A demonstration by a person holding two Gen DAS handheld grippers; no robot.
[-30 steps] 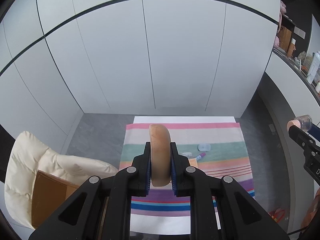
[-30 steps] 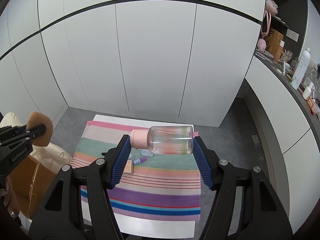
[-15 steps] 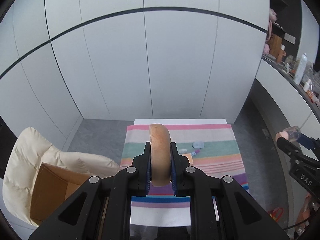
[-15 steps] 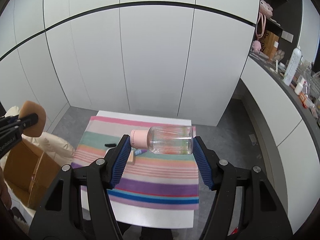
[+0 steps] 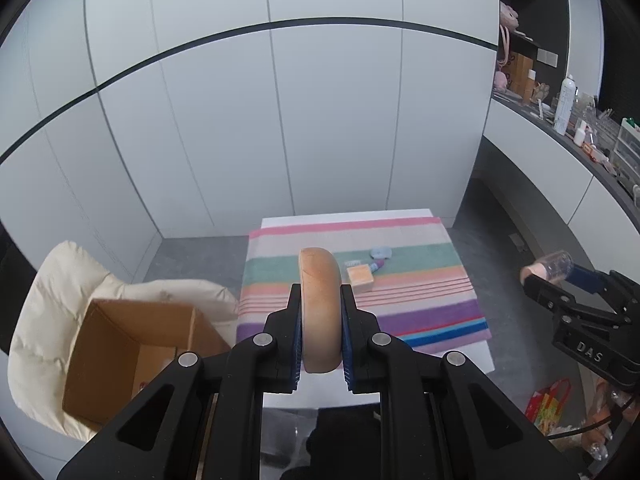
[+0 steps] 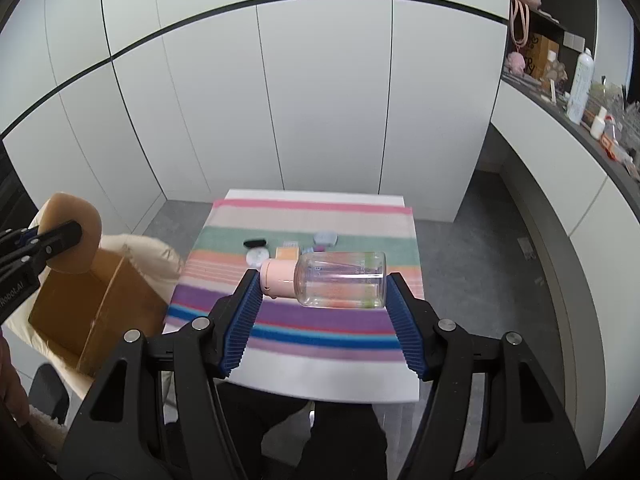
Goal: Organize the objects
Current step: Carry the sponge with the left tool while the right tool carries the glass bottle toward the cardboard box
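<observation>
My left gripper is shut on a round tan sponge puff, held on edge above the near side of the striped cloth. In the right wrist view that puff hangs over an open cardboard box. My right gripper is shut on a clear bottle with a pink cap, lying sideways between the pads. Small items stay on the cloth: an orange block, a pale blue disc, a purple tube, a black oval.
The cardboard box rests on a cream padded chair left of the white table. A counter with bottles runs along the right wall. White cabinet doors stand behind the table. A red bag lies on the floor.
Both grippers have drawn back from the table with their loads, so the table looks smaller and farther. The cardboard box has come further into view at the left.
</observation>
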